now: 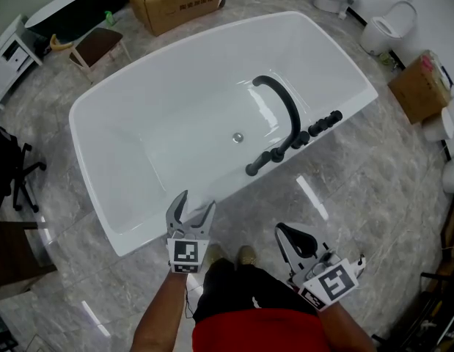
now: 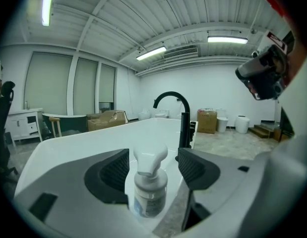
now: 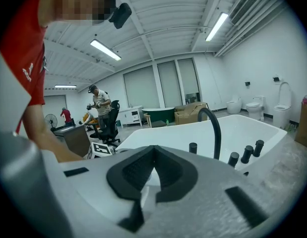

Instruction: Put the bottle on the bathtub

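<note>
- the placing step looked basically done. the bottle stood upright on the near rim of the bathtub, right between the pads of the left gripper.
- that claw was spread apart. there was a clear gap on the bottle's right side and the left pad sat just beside it, so i'd say it wasn't gripping anything.
- in the head view the left gripper hung over the tub's near edge, well apart from the black faucet. the bottle itself got lost against all the white there.
- the right gripper had its pads pressed together with nothing between them, and it was held back over the floor, off the tub.
- my guess for the next move: pull the left claw straight back without clipping the pump head. the bottle is tall and sits close to that left pad, so a sideways nudge could tip it into the tub.
- writing: the bottle had a pale bluish label, too blurry to read. the cardboard box past the tub had a line of print i couldn't make out. each gripper's cube only showed a square marker.
</note>
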`<state>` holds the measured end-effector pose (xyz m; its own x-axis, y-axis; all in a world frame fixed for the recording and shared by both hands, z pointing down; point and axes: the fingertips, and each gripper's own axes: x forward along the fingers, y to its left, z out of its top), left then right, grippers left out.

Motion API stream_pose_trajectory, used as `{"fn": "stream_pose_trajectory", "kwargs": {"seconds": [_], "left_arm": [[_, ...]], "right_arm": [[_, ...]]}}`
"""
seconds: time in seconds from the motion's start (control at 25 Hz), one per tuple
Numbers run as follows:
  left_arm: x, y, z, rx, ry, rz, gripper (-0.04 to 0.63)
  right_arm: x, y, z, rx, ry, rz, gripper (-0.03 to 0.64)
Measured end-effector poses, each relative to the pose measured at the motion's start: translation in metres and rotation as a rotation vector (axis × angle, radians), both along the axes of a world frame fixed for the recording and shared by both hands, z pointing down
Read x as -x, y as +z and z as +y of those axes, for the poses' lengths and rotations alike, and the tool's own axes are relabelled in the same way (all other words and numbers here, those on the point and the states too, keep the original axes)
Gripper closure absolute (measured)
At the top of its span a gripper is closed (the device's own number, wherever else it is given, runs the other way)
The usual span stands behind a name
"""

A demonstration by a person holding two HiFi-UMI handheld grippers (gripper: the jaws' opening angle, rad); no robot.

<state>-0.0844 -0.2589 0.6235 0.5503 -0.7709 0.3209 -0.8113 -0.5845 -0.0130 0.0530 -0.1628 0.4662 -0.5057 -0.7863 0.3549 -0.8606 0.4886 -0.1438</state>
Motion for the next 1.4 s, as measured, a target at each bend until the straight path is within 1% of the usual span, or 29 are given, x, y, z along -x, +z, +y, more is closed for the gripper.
{"fn": "stream_pose_trajectory", "kwargs": {"seconds": [0.24, 0.48, 0.56, 0.68, 0.76, 0.84, 1.0, 1.08, 1.24, 1.4], "left_arm": [[0.008, -0.053, 0.009, -0.037, -0.032, 0.047, 0.308], [0.004, -0.129, 0.035, -0.101, -0.051, 0.119, 0.31], [-0.001, -0.157, 0.046, -0.117, -0.043, 0.149, 0.311], [-0.017, -0.194, 0.062, -0.132, -0.008, 0.207, 0.311], [-0.028, -0.215, 0.069, -0.152, 0.013, 0.232, 0.316], [-0.037, -0.231, 0.078, -0.171, 0.033, 0.241, 0.359], [-0.049, -0.255, 0.103, -0.184, 0.071, 0.244, 0.519], [-0.052, -0.266, 0.11, -0.207, 0.077, 0.236, 0.56], [-0.056, -0.274, 0.117, -0.225, 0.064, 0.212, 0.581], [-0.055, -0.283, 0.119, -0.246, 0.053, 0.201, 0.584]], "right_arm": [[0.001, -0.001, 0.0, -0.007, -0.008, -0.024, 0.612], [0.005, -0.016, -0.004, -0.051, -0.031, -0.068, 0.612], [0.008, -0.023, -0.003, -0.067, -0.047, -0.082, 0.612], [0.009, -0.035, 0.001, -0.091, -0.058, -0.116, 0.612], [0.008, -0.044, 0.003, -0.109, -0.056, -0.147, 0.612], [0.008, -0.054, 0.005, -0.13, -0.057, -0.173, 0.612], [0.013, -0.073, 0.013, -0.177, -0.081, -0.199, 0.612], [0.016, -0.082, 0.018, -0.201, -0.093, -0.21, 0.612], [0.02, -0.096, 0.029, -0.242, -0.116, -0.222, 0.612], [0.024, -0.106, 0.034, -0.264, -0.132, -0.222, 0.612]]}}
